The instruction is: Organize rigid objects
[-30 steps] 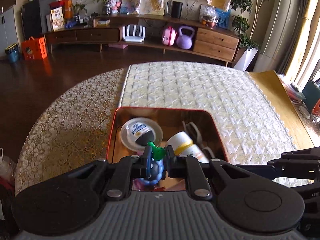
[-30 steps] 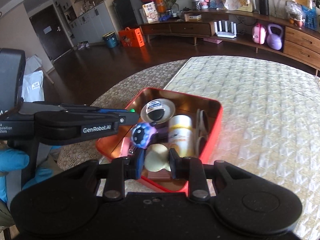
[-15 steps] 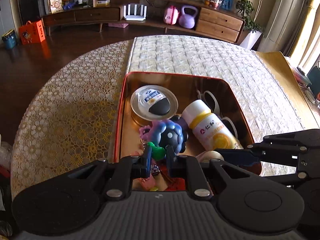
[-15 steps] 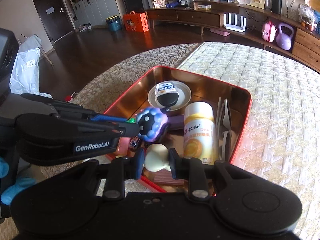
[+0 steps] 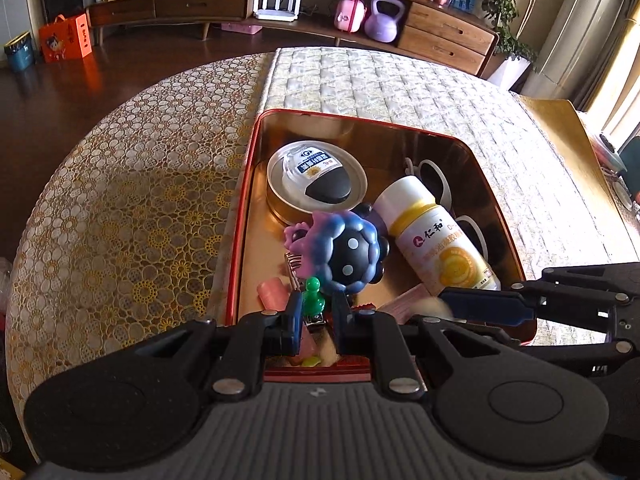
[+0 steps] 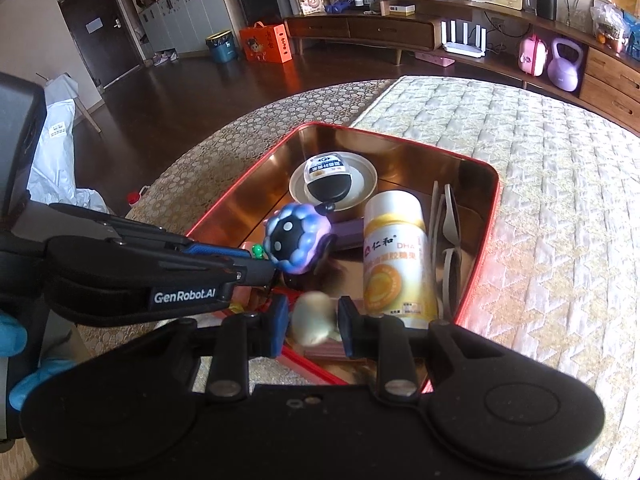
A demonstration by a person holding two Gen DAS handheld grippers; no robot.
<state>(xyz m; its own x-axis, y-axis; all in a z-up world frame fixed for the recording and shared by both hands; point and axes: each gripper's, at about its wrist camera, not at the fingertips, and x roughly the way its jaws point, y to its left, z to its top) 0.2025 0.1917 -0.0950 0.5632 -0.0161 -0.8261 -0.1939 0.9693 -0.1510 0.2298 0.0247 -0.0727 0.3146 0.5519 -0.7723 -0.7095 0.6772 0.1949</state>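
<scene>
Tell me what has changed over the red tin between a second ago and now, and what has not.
Both grippers came down toward the red tin, which now fills more of each view. The left gripper stays clamped on the green pawn-shaped piece, the right gripper on the cream-coloured piece; nothing was released. The blue-purple dotted toy, white bottle and round tin lie in the red tin as before.

Black left gripper [image 6: 256, 266], white "GenRobot.AI" lettering, blue-padded jaws, silver screws; blue glove [image 6: 16, 372] behind.
</scene>
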